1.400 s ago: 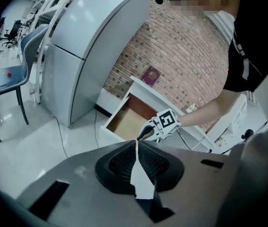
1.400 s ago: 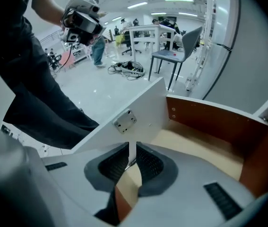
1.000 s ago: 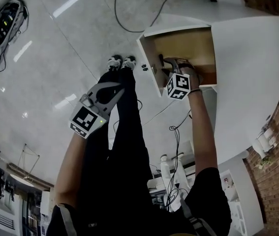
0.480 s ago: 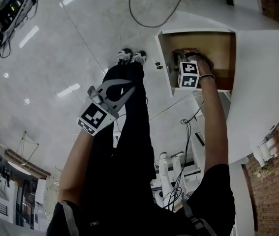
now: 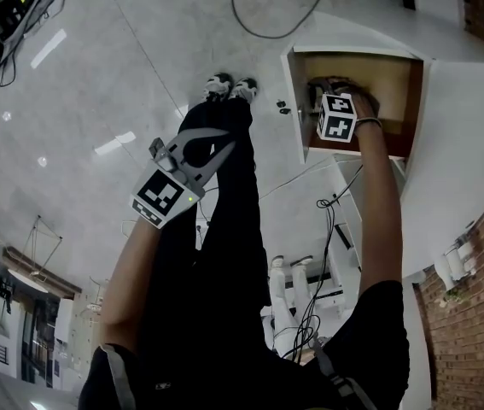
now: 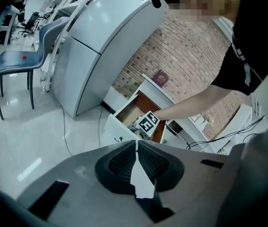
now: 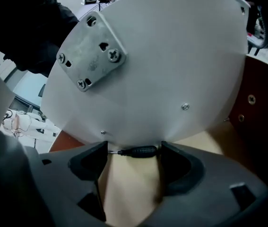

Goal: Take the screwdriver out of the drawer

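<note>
The drawer [image 5: 295,101] stands pulled out of the white cabinet, its wooden inside showing. My right gripper [image 5: 325,89] reaches steeply down into it, with the marker cube above the rim. In the right gripper view the black-handled screwdriver [image 7: 141,151] lies crosswise on the tan drawer floor [image 7: 134,193], against the white inner face of the drawer front [image 7: 167,65]. My right gripper [image 7: 134,156] has its jaws wide open after just opening, with the screwdriver between the tips and not gripped. My left gripper [image 5: 220,140] hangs over the person's legs, shut and empty [image 6: 136,144].
A black cable [image 5: 254,26] loops on the glossy floor beyond the drawer, and a power strip [image 5: 11,11] lies far left. The person's shoes [image 5: 230,85] stand beside the drawer front. A brick wall [image 5: 481,314] borders the cabinet. The left gripper view shows a blue chair [image 6: 15,56].
My right gripper has sunk deeper into the drawer and tipped more steeply downward. The left gripper stays about where it was, still shut.
</note>
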A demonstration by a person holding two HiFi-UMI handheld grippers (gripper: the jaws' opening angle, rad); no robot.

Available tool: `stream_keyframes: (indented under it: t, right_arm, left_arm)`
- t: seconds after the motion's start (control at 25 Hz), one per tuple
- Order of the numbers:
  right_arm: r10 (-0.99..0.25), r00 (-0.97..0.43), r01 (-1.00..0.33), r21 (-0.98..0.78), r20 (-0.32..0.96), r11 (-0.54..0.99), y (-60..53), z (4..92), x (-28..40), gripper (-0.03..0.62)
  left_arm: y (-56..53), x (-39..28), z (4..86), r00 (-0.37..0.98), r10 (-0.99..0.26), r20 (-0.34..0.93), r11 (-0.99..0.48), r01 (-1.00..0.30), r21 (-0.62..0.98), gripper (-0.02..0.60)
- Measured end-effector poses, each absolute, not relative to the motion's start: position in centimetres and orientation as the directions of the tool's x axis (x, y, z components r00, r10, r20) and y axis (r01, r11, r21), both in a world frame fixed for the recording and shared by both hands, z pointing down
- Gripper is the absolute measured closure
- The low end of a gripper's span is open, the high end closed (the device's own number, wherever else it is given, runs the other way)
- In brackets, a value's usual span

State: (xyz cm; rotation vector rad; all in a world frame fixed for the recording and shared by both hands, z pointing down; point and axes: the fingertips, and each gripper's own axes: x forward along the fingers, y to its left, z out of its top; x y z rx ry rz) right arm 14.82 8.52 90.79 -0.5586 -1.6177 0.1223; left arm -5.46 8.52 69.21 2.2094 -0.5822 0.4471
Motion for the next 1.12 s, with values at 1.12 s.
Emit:
stream_keyframes:
  t: [1.12]
  right_arm:
    - [0.442,-0.012,0.242,-0.426,0.897,0.872,11.0,90.5,16.1,0.206]
  left_arm:
    - [7.5,-4.9,68.4,0.854,-0.249,0.457,-0.620,-0.503,0.602,0.557]
